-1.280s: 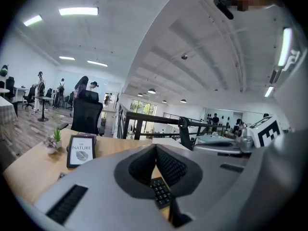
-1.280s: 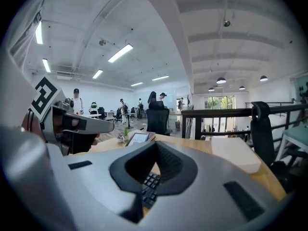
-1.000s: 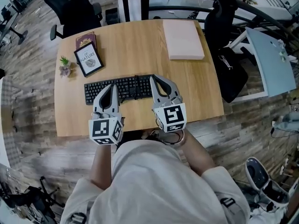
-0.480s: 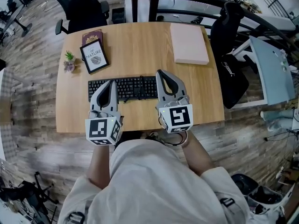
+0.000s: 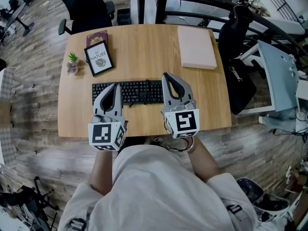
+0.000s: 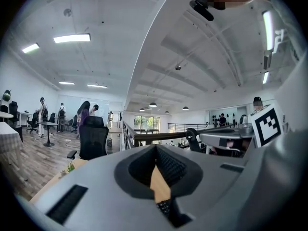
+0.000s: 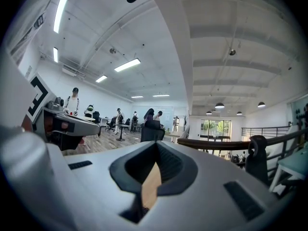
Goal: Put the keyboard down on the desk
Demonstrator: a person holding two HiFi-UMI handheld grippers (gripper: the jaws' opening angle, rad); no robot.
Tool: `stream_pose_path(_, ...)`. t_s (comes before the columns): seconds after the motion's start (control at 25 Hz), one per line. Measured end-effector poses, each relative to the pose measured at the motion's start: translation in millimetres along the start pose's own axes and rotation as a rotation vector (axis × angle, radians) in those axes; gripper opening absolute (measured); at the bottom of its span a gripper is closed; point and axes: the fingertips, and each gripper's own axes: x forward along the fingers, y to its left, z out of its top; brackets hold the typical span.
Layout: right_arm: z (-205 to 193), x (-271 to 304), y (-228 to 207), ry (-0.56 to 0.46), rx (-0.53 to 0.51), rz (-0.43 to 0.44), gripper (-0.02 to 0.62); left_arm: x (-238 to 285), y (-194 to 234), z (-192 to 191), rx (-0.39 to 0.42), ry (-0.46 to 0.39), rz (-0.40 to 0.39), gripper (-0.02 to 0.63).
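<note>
Flat on the counter (image 5: 144, 47), the keyboard (image 5: 132, 91) lies across its near half. The left gripper (image 5: 114, 86) has its jaws pressed together tip to tip, clamping nothing, and reaches over the keyboard's left part, with keys showing beneath them. The right gripper (image 5: 168, 76), jaws likewise closed and empty, sits at the keyboard's right end. Both grippers are side by side and point away from the person.
</note>
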Motion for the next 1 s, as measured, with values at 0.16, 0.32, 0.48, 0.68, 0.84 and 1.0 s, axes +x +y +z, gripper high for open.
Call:
stream_pose_path(0.16, 1, 0, 2, -0.002, -0.004, 0.003, 0.003, 0, 0, -3, -0.006, 0.006, -0.003, 0.011)
stream_pose_path(0.32, 1, 1, 5, 0.001, -0.006, 0.005, 0.003, 1, -1, -5, -0.009, 0.01, -0.015, 0.011)
stream_pose_path(0.48, -1, 1, 6, 0.006, -0.01, 0.001, 0.003, 1, 4, -9, -0.014, 0.017, -0.013, 0.011)
stream_pose_path(0.68, -4, 0, 7, 0.015, -0.008, -0.002, 0.003, 2, 4, -13, -0.024, 0.022, -0.018, 0.011)
stream_pose_path(0.84, -4, -1, 8, 0.018, -0.009, 0.0, 0.003, 2, 2, -15, -0.022, 0.025, -0.026, 0.011)
stream_pose_path(1.0, -6, 0, 8, 0.021, 0.002, 0.001, 0.003, 1, 5, -16, -0.021, 0.028, -0.019, 0.011)
